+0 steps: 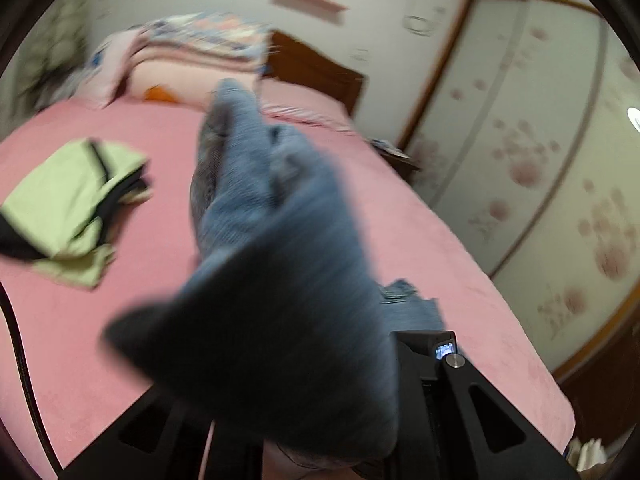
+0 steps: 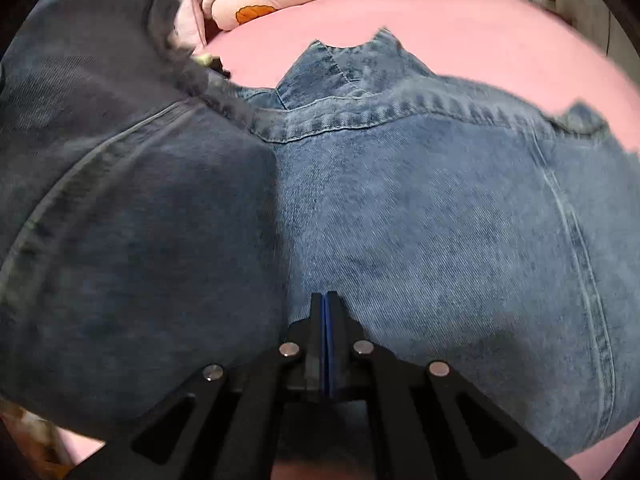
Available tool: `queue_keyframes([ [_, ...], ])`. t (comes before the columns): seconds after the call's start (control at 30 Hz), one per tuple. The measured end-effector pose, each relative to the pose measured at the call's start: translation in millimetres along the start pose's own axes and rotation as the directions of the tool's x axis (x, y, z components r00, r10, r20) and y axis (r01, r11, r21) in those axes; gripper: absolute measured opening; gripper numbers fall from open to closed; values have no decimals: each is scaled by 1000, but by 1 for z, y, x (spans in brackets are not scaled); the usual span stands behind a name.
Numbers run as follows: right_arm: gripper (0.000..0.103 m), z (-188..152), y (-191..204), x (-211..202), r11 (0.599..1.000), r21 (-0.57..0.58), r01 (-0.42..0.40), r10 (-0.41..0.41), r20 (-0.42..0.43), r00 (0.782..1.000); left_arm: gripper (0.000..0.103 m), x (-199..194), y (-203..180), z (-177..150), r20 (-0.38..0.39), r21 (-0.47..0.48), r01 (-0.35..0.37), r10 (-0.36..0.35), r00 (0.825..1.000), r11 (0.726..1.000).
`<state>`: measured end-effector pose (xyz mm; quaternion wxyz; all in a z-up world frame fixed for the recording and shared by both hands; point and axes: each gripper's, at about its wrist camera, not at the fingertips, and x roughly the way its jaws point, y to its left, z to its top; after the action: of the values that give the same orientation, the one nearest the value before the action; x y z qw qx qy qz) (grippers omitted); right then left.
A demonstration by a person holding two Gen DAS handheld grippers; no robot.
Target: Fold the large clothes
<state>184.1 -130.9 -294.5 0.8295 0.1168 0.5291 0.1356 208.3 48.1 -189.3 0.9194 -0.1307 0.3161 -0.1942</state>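
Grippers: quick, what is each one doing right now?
Left gripper: lifting the jeans; its jaws are hidden by cloth.
Right gripper: shut, pressed against the jeans; a grip cannot be told.

Right claw [image 2: 325, 300] closed tight, left claw [image 1: 320, 420] fingertips hidden

Home bedroom: bed with pink sheet [image 1: 120, 340], wooden headboard [image 1: 316, 68], stacked quilts and pillows [image 1: 192, 52], floral sliding wardrobe doors [image 1: 540, 160], wall shelves [image 1: 308, 2].
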Motion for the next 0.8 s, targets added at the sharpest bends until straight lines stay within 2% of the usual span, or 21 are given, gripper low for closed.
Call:
queue_keyframes([
  [0.07, 1, -4, -21, -29, 998, 57, -16, 13, 45, 999, 11, 13, -31, 1, -3, 42, 37, -37, 999, 998],
  [0.17, 1, -25, -76, -92, 988, 135, 71, -87, 115, 990, 11, 40, -73, -10, -25, 75, 81, -79, 997, 994],
  [0.23, 1, -42, -106, -118, 977, 160, 144, -164, 119, 979, 13, 71, -103, -33, -65, 116, 95, -88, 994, 989],
  [0.3, 1, -62, -139, -139, 957, 175, 233, -251, 89, 964, 15, 105, -127, -62, -137, 192, 80, -54, 989, 978],
  [0.33, 1, -72, -154, -146, 945, 182, 272, -288, 65, 955, 19, 131, -139, -85, -213, 244, 68, -15, 977, 967],
  [0.4, 1, -85, -173, -155, 929, 203, 308, -321, 31, 947, 24, 158, -147, -109, -318, 284, 59, 36, 947, 957],
  [0.43, 1, -89, -181, -160, 925, 212, 315, -327, 21, 945, 27, 163, -150, -117, -325, 311, 48, 58, 944, 949],
  [0.5, 2, -93, -186, -170, 921, 229, 316, -330, 26, 944, 43, 155, -154, -112, -305, 330, 67, 39, 952, 941],
  [0.53, 2, -94, -186, -175, 922, 232, 309, -326, 38, 945, 61, 151, -154, -108, -320, 314, 99, 7, 947, 944],
  [0.57, 2, -92, -185, -179, 924, 233, 302, -322, 51, 946, 72, 146, -151, -101, -347, 278, 140, -36, 937, 950],
  [0.63, 2, -87, -183, -184, 930, 245, 273, -297, 65, 953, 74, 129, -149, -88, -388, 219, 196, -99, 916, 956],
  [0.7, 2, -76, -181, -190, 937, 271, 219, -249, 83, 965, 74, 111, -148, -74, -404, 193, 214, -121, 907, 957],
  [0.8, 8, -59, -178, -201, 947, 300, 118, -162, 126, 979, 79, 71, -132, -46, -343, 156, 177, -115, 932, 972],
])
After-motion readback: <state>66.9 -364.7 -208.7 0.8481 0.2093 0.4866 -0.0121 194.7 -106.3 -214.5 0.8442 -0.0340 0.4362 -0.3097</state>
